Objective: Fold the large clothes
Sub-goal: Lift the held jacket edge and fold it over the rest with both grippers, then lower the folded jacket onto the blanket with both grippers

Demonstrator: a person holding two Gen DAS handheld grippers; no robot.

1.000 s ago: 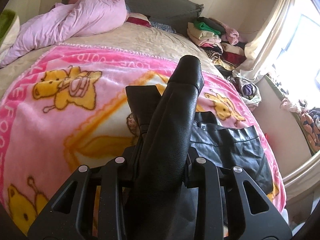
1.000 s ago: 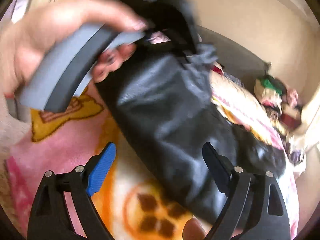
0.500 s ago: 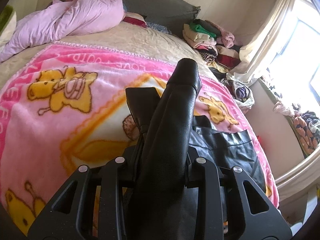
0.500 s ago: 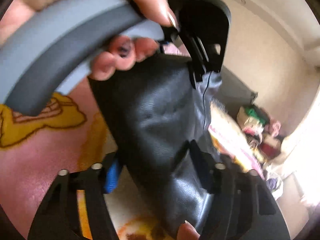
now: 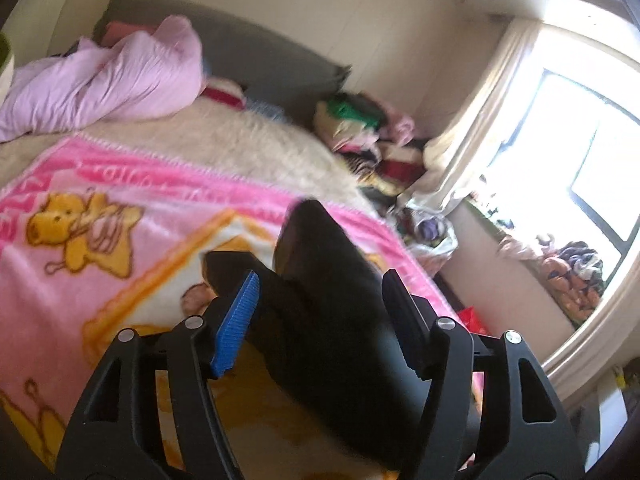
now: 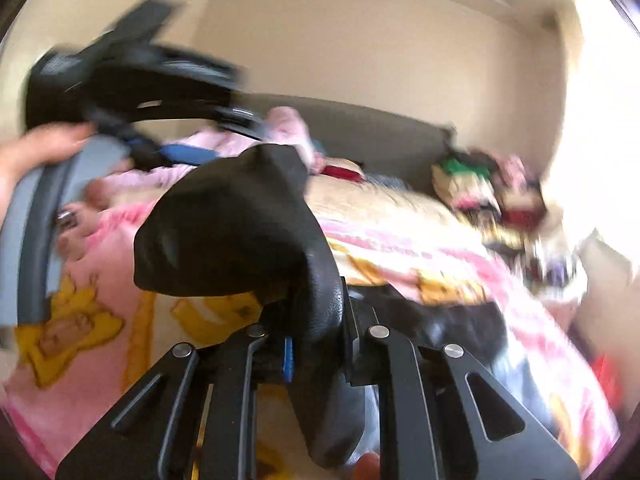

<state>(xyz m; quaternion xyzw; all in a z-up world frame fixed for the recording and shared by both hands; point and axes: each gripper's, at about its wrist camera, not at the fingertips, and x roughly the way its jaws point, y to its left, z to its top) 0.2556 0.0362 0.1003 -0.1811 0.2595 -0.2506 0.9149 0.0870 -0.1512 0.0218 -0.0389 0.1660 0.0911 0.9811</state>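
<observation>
A black leather-like garment (image 5: 320, 320) lies on the pink cartoon blanket (image 5: 120, 208) covering the bed. One fold rises between the jaws of my left gripper (image 5: 320, 276). Those jaws are opening, and the blue pad (image 5: 236, 320) stands bare beside the fold. In the right wrist view, my right gripper (image 6: 318, 320) is closing tightly on another bunched fold of the garment (image 6: 232, 232), pinching it between both fingers. The rest of the garment (image 6: 460, 320) trails onto the blanket. A person's hand (image 6: 44, 148) holds the left tool's grey handle (image 6: 32, 240) at upper left.
A crumpled lilac quilt (image 5: 112, 84) lies at the head of the bed against a grey headboard (image 5: 260, 52). Folded clothes (image 5: 360, 128) are stacked at the far right corner. A bag of clothes (image 5: 432, 232), a curtain (image 5: 480, 112) and a bright window (image 5: 580, 152) lie to the right.
My left gripper's jaws have parted from the black fold and the view has tilted up. My right gripper has gone from wide open to clamped on the garment and has rolled and lifted.
</observation>
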